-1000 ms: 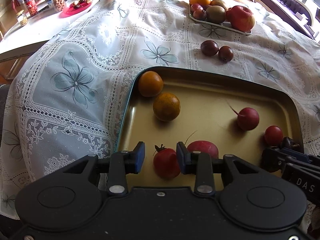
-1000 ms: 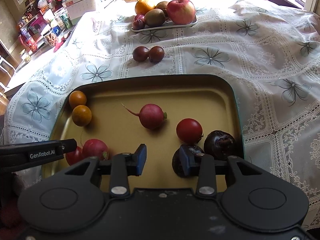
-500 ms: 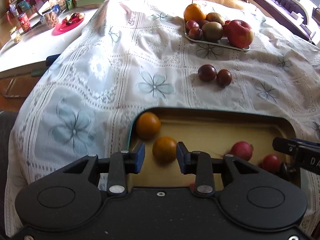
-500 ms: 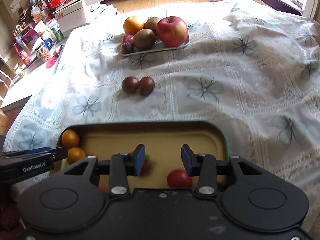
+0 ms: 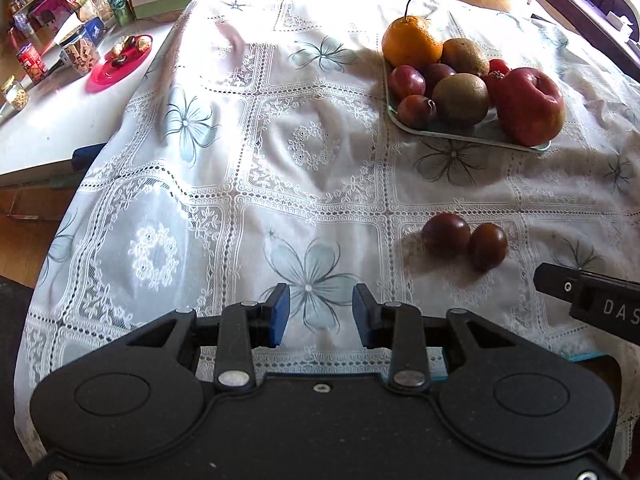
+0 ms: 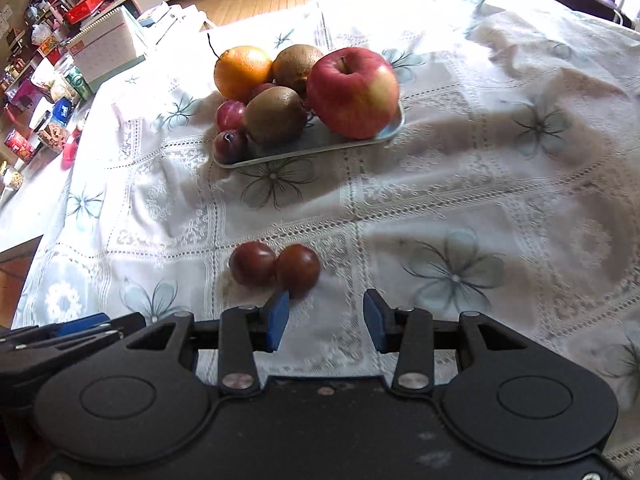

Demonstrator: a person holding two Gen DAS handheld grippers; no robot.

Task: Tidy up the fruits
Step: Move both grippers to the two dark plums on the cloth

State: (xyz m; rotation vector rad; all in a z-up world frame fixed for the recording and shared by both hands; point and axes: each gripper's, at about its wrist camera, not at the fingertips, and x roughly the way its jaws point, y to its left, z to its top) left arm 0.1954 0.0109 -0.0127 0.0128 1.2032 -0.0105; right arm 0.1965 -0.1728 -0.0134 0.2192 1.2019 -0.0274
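Observation:
Two dark red plums (image 5: 464, 240) (image 6: 274, 266) lie side by side on the lace tablecloth. Farther back, a pale glass plate (image 5: 472, 136) (image 6: 304, 150) holds an orange (image 5: 412, 42) (image 6: 242, 70), two kiwis, a red apple (image 5: 528, 106) (image 6: 354, 92) and small plums. My left gripper (image 5: 320, 316) is open over a blue flower print, left of the loose plums. My right gripper (image 6: 326, 320) is open just in front of the plums, its left pad close to the right plum. Nothing sits between either pair of fingers.
A white side table (image 5: 52, 120) at the left carries a red dish (image 5: 120, 64), jars and cans. The right gripper's body (image 5: 592, 300) juts in at the left view's right edge. A sliver of the metal tray's teal rim (image 5: 584, 357) peeks below it. Wooden floor lies beyond the table.
Both grippers have pulled up and forward off the metal tray; its fruit has dropped out of view. The loose plums and the fruit plate now look much nearer. Both stayed open.

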